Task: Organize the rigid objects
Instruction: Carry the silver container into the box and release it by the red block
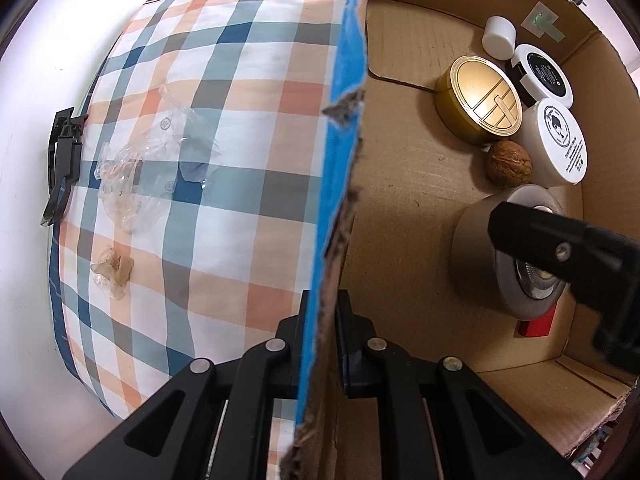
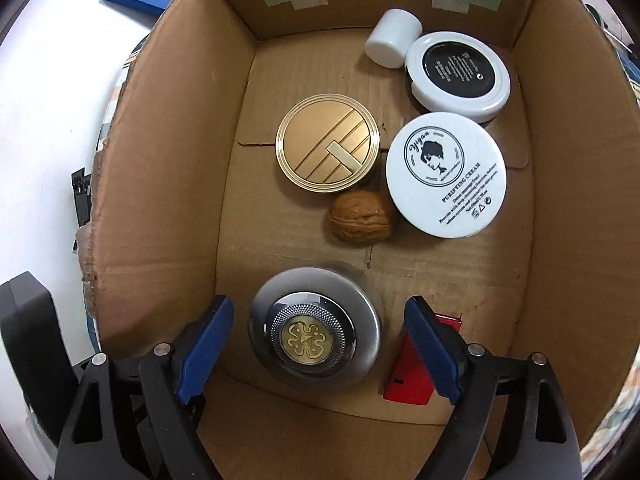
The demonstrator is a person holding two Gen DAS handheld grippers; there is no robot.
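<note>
Between my right gripper's (image 2: 318, 354) spread blue pads sits the round silver tin with a brass emblem lid (image 2: 315, 334), on the near floor of the cardboard box (image 2: 168, 184); neither pad touches it, and I judge it just set down. My worry is lifting out: the right pad hangs over the small red block (image 2: 404, 380) and could knock it, or a pad could catch the tin's rim and drag it. Farther in lie a brown walnut (image 2: 360, 218), a gold round tin (image 2: 327, 142) and a white cream jar (image 2: 446, 176). My left gripper (image 1: 320, 332) is clamped on the box's blue-faced left wall (image 1: 340, 128); letting go could shift the box.
</note>
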